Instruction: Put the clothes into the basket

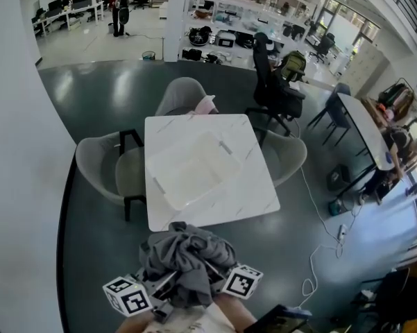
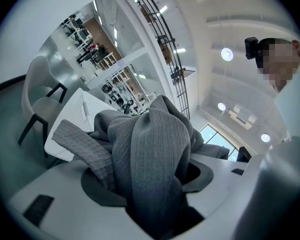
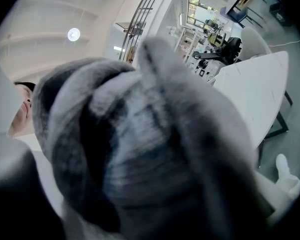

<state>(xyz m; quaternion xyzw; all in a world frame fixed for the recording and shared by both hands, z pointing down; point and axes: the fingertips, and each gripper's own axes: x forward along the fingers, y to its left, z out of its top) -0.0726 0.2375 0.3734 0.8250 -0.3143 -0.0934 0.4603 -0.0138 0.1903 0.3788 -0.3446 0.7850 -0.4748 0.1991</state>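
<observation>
both the left gripper (image 1: 156, 293) and right gripper (image 1: 220, 288) pinch the clothes (image 1: 187, 259)
they look soft, light, floppy: grab the bunched middle.

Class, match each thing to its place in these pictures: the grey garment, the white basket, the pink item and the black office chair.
Things:
1. crumpled grey ribbed garment
2. white rectangular plastic basket
3. small pink item
4. black office chair

Places:
A. on the white marble table
B. on the far grey chair
C. gripped by the left gripper and right gripper, short of the table
D. on the floor past the table's far right corner

Pairs: 1-C, 2-A, 3-B, 4-D
</observation>
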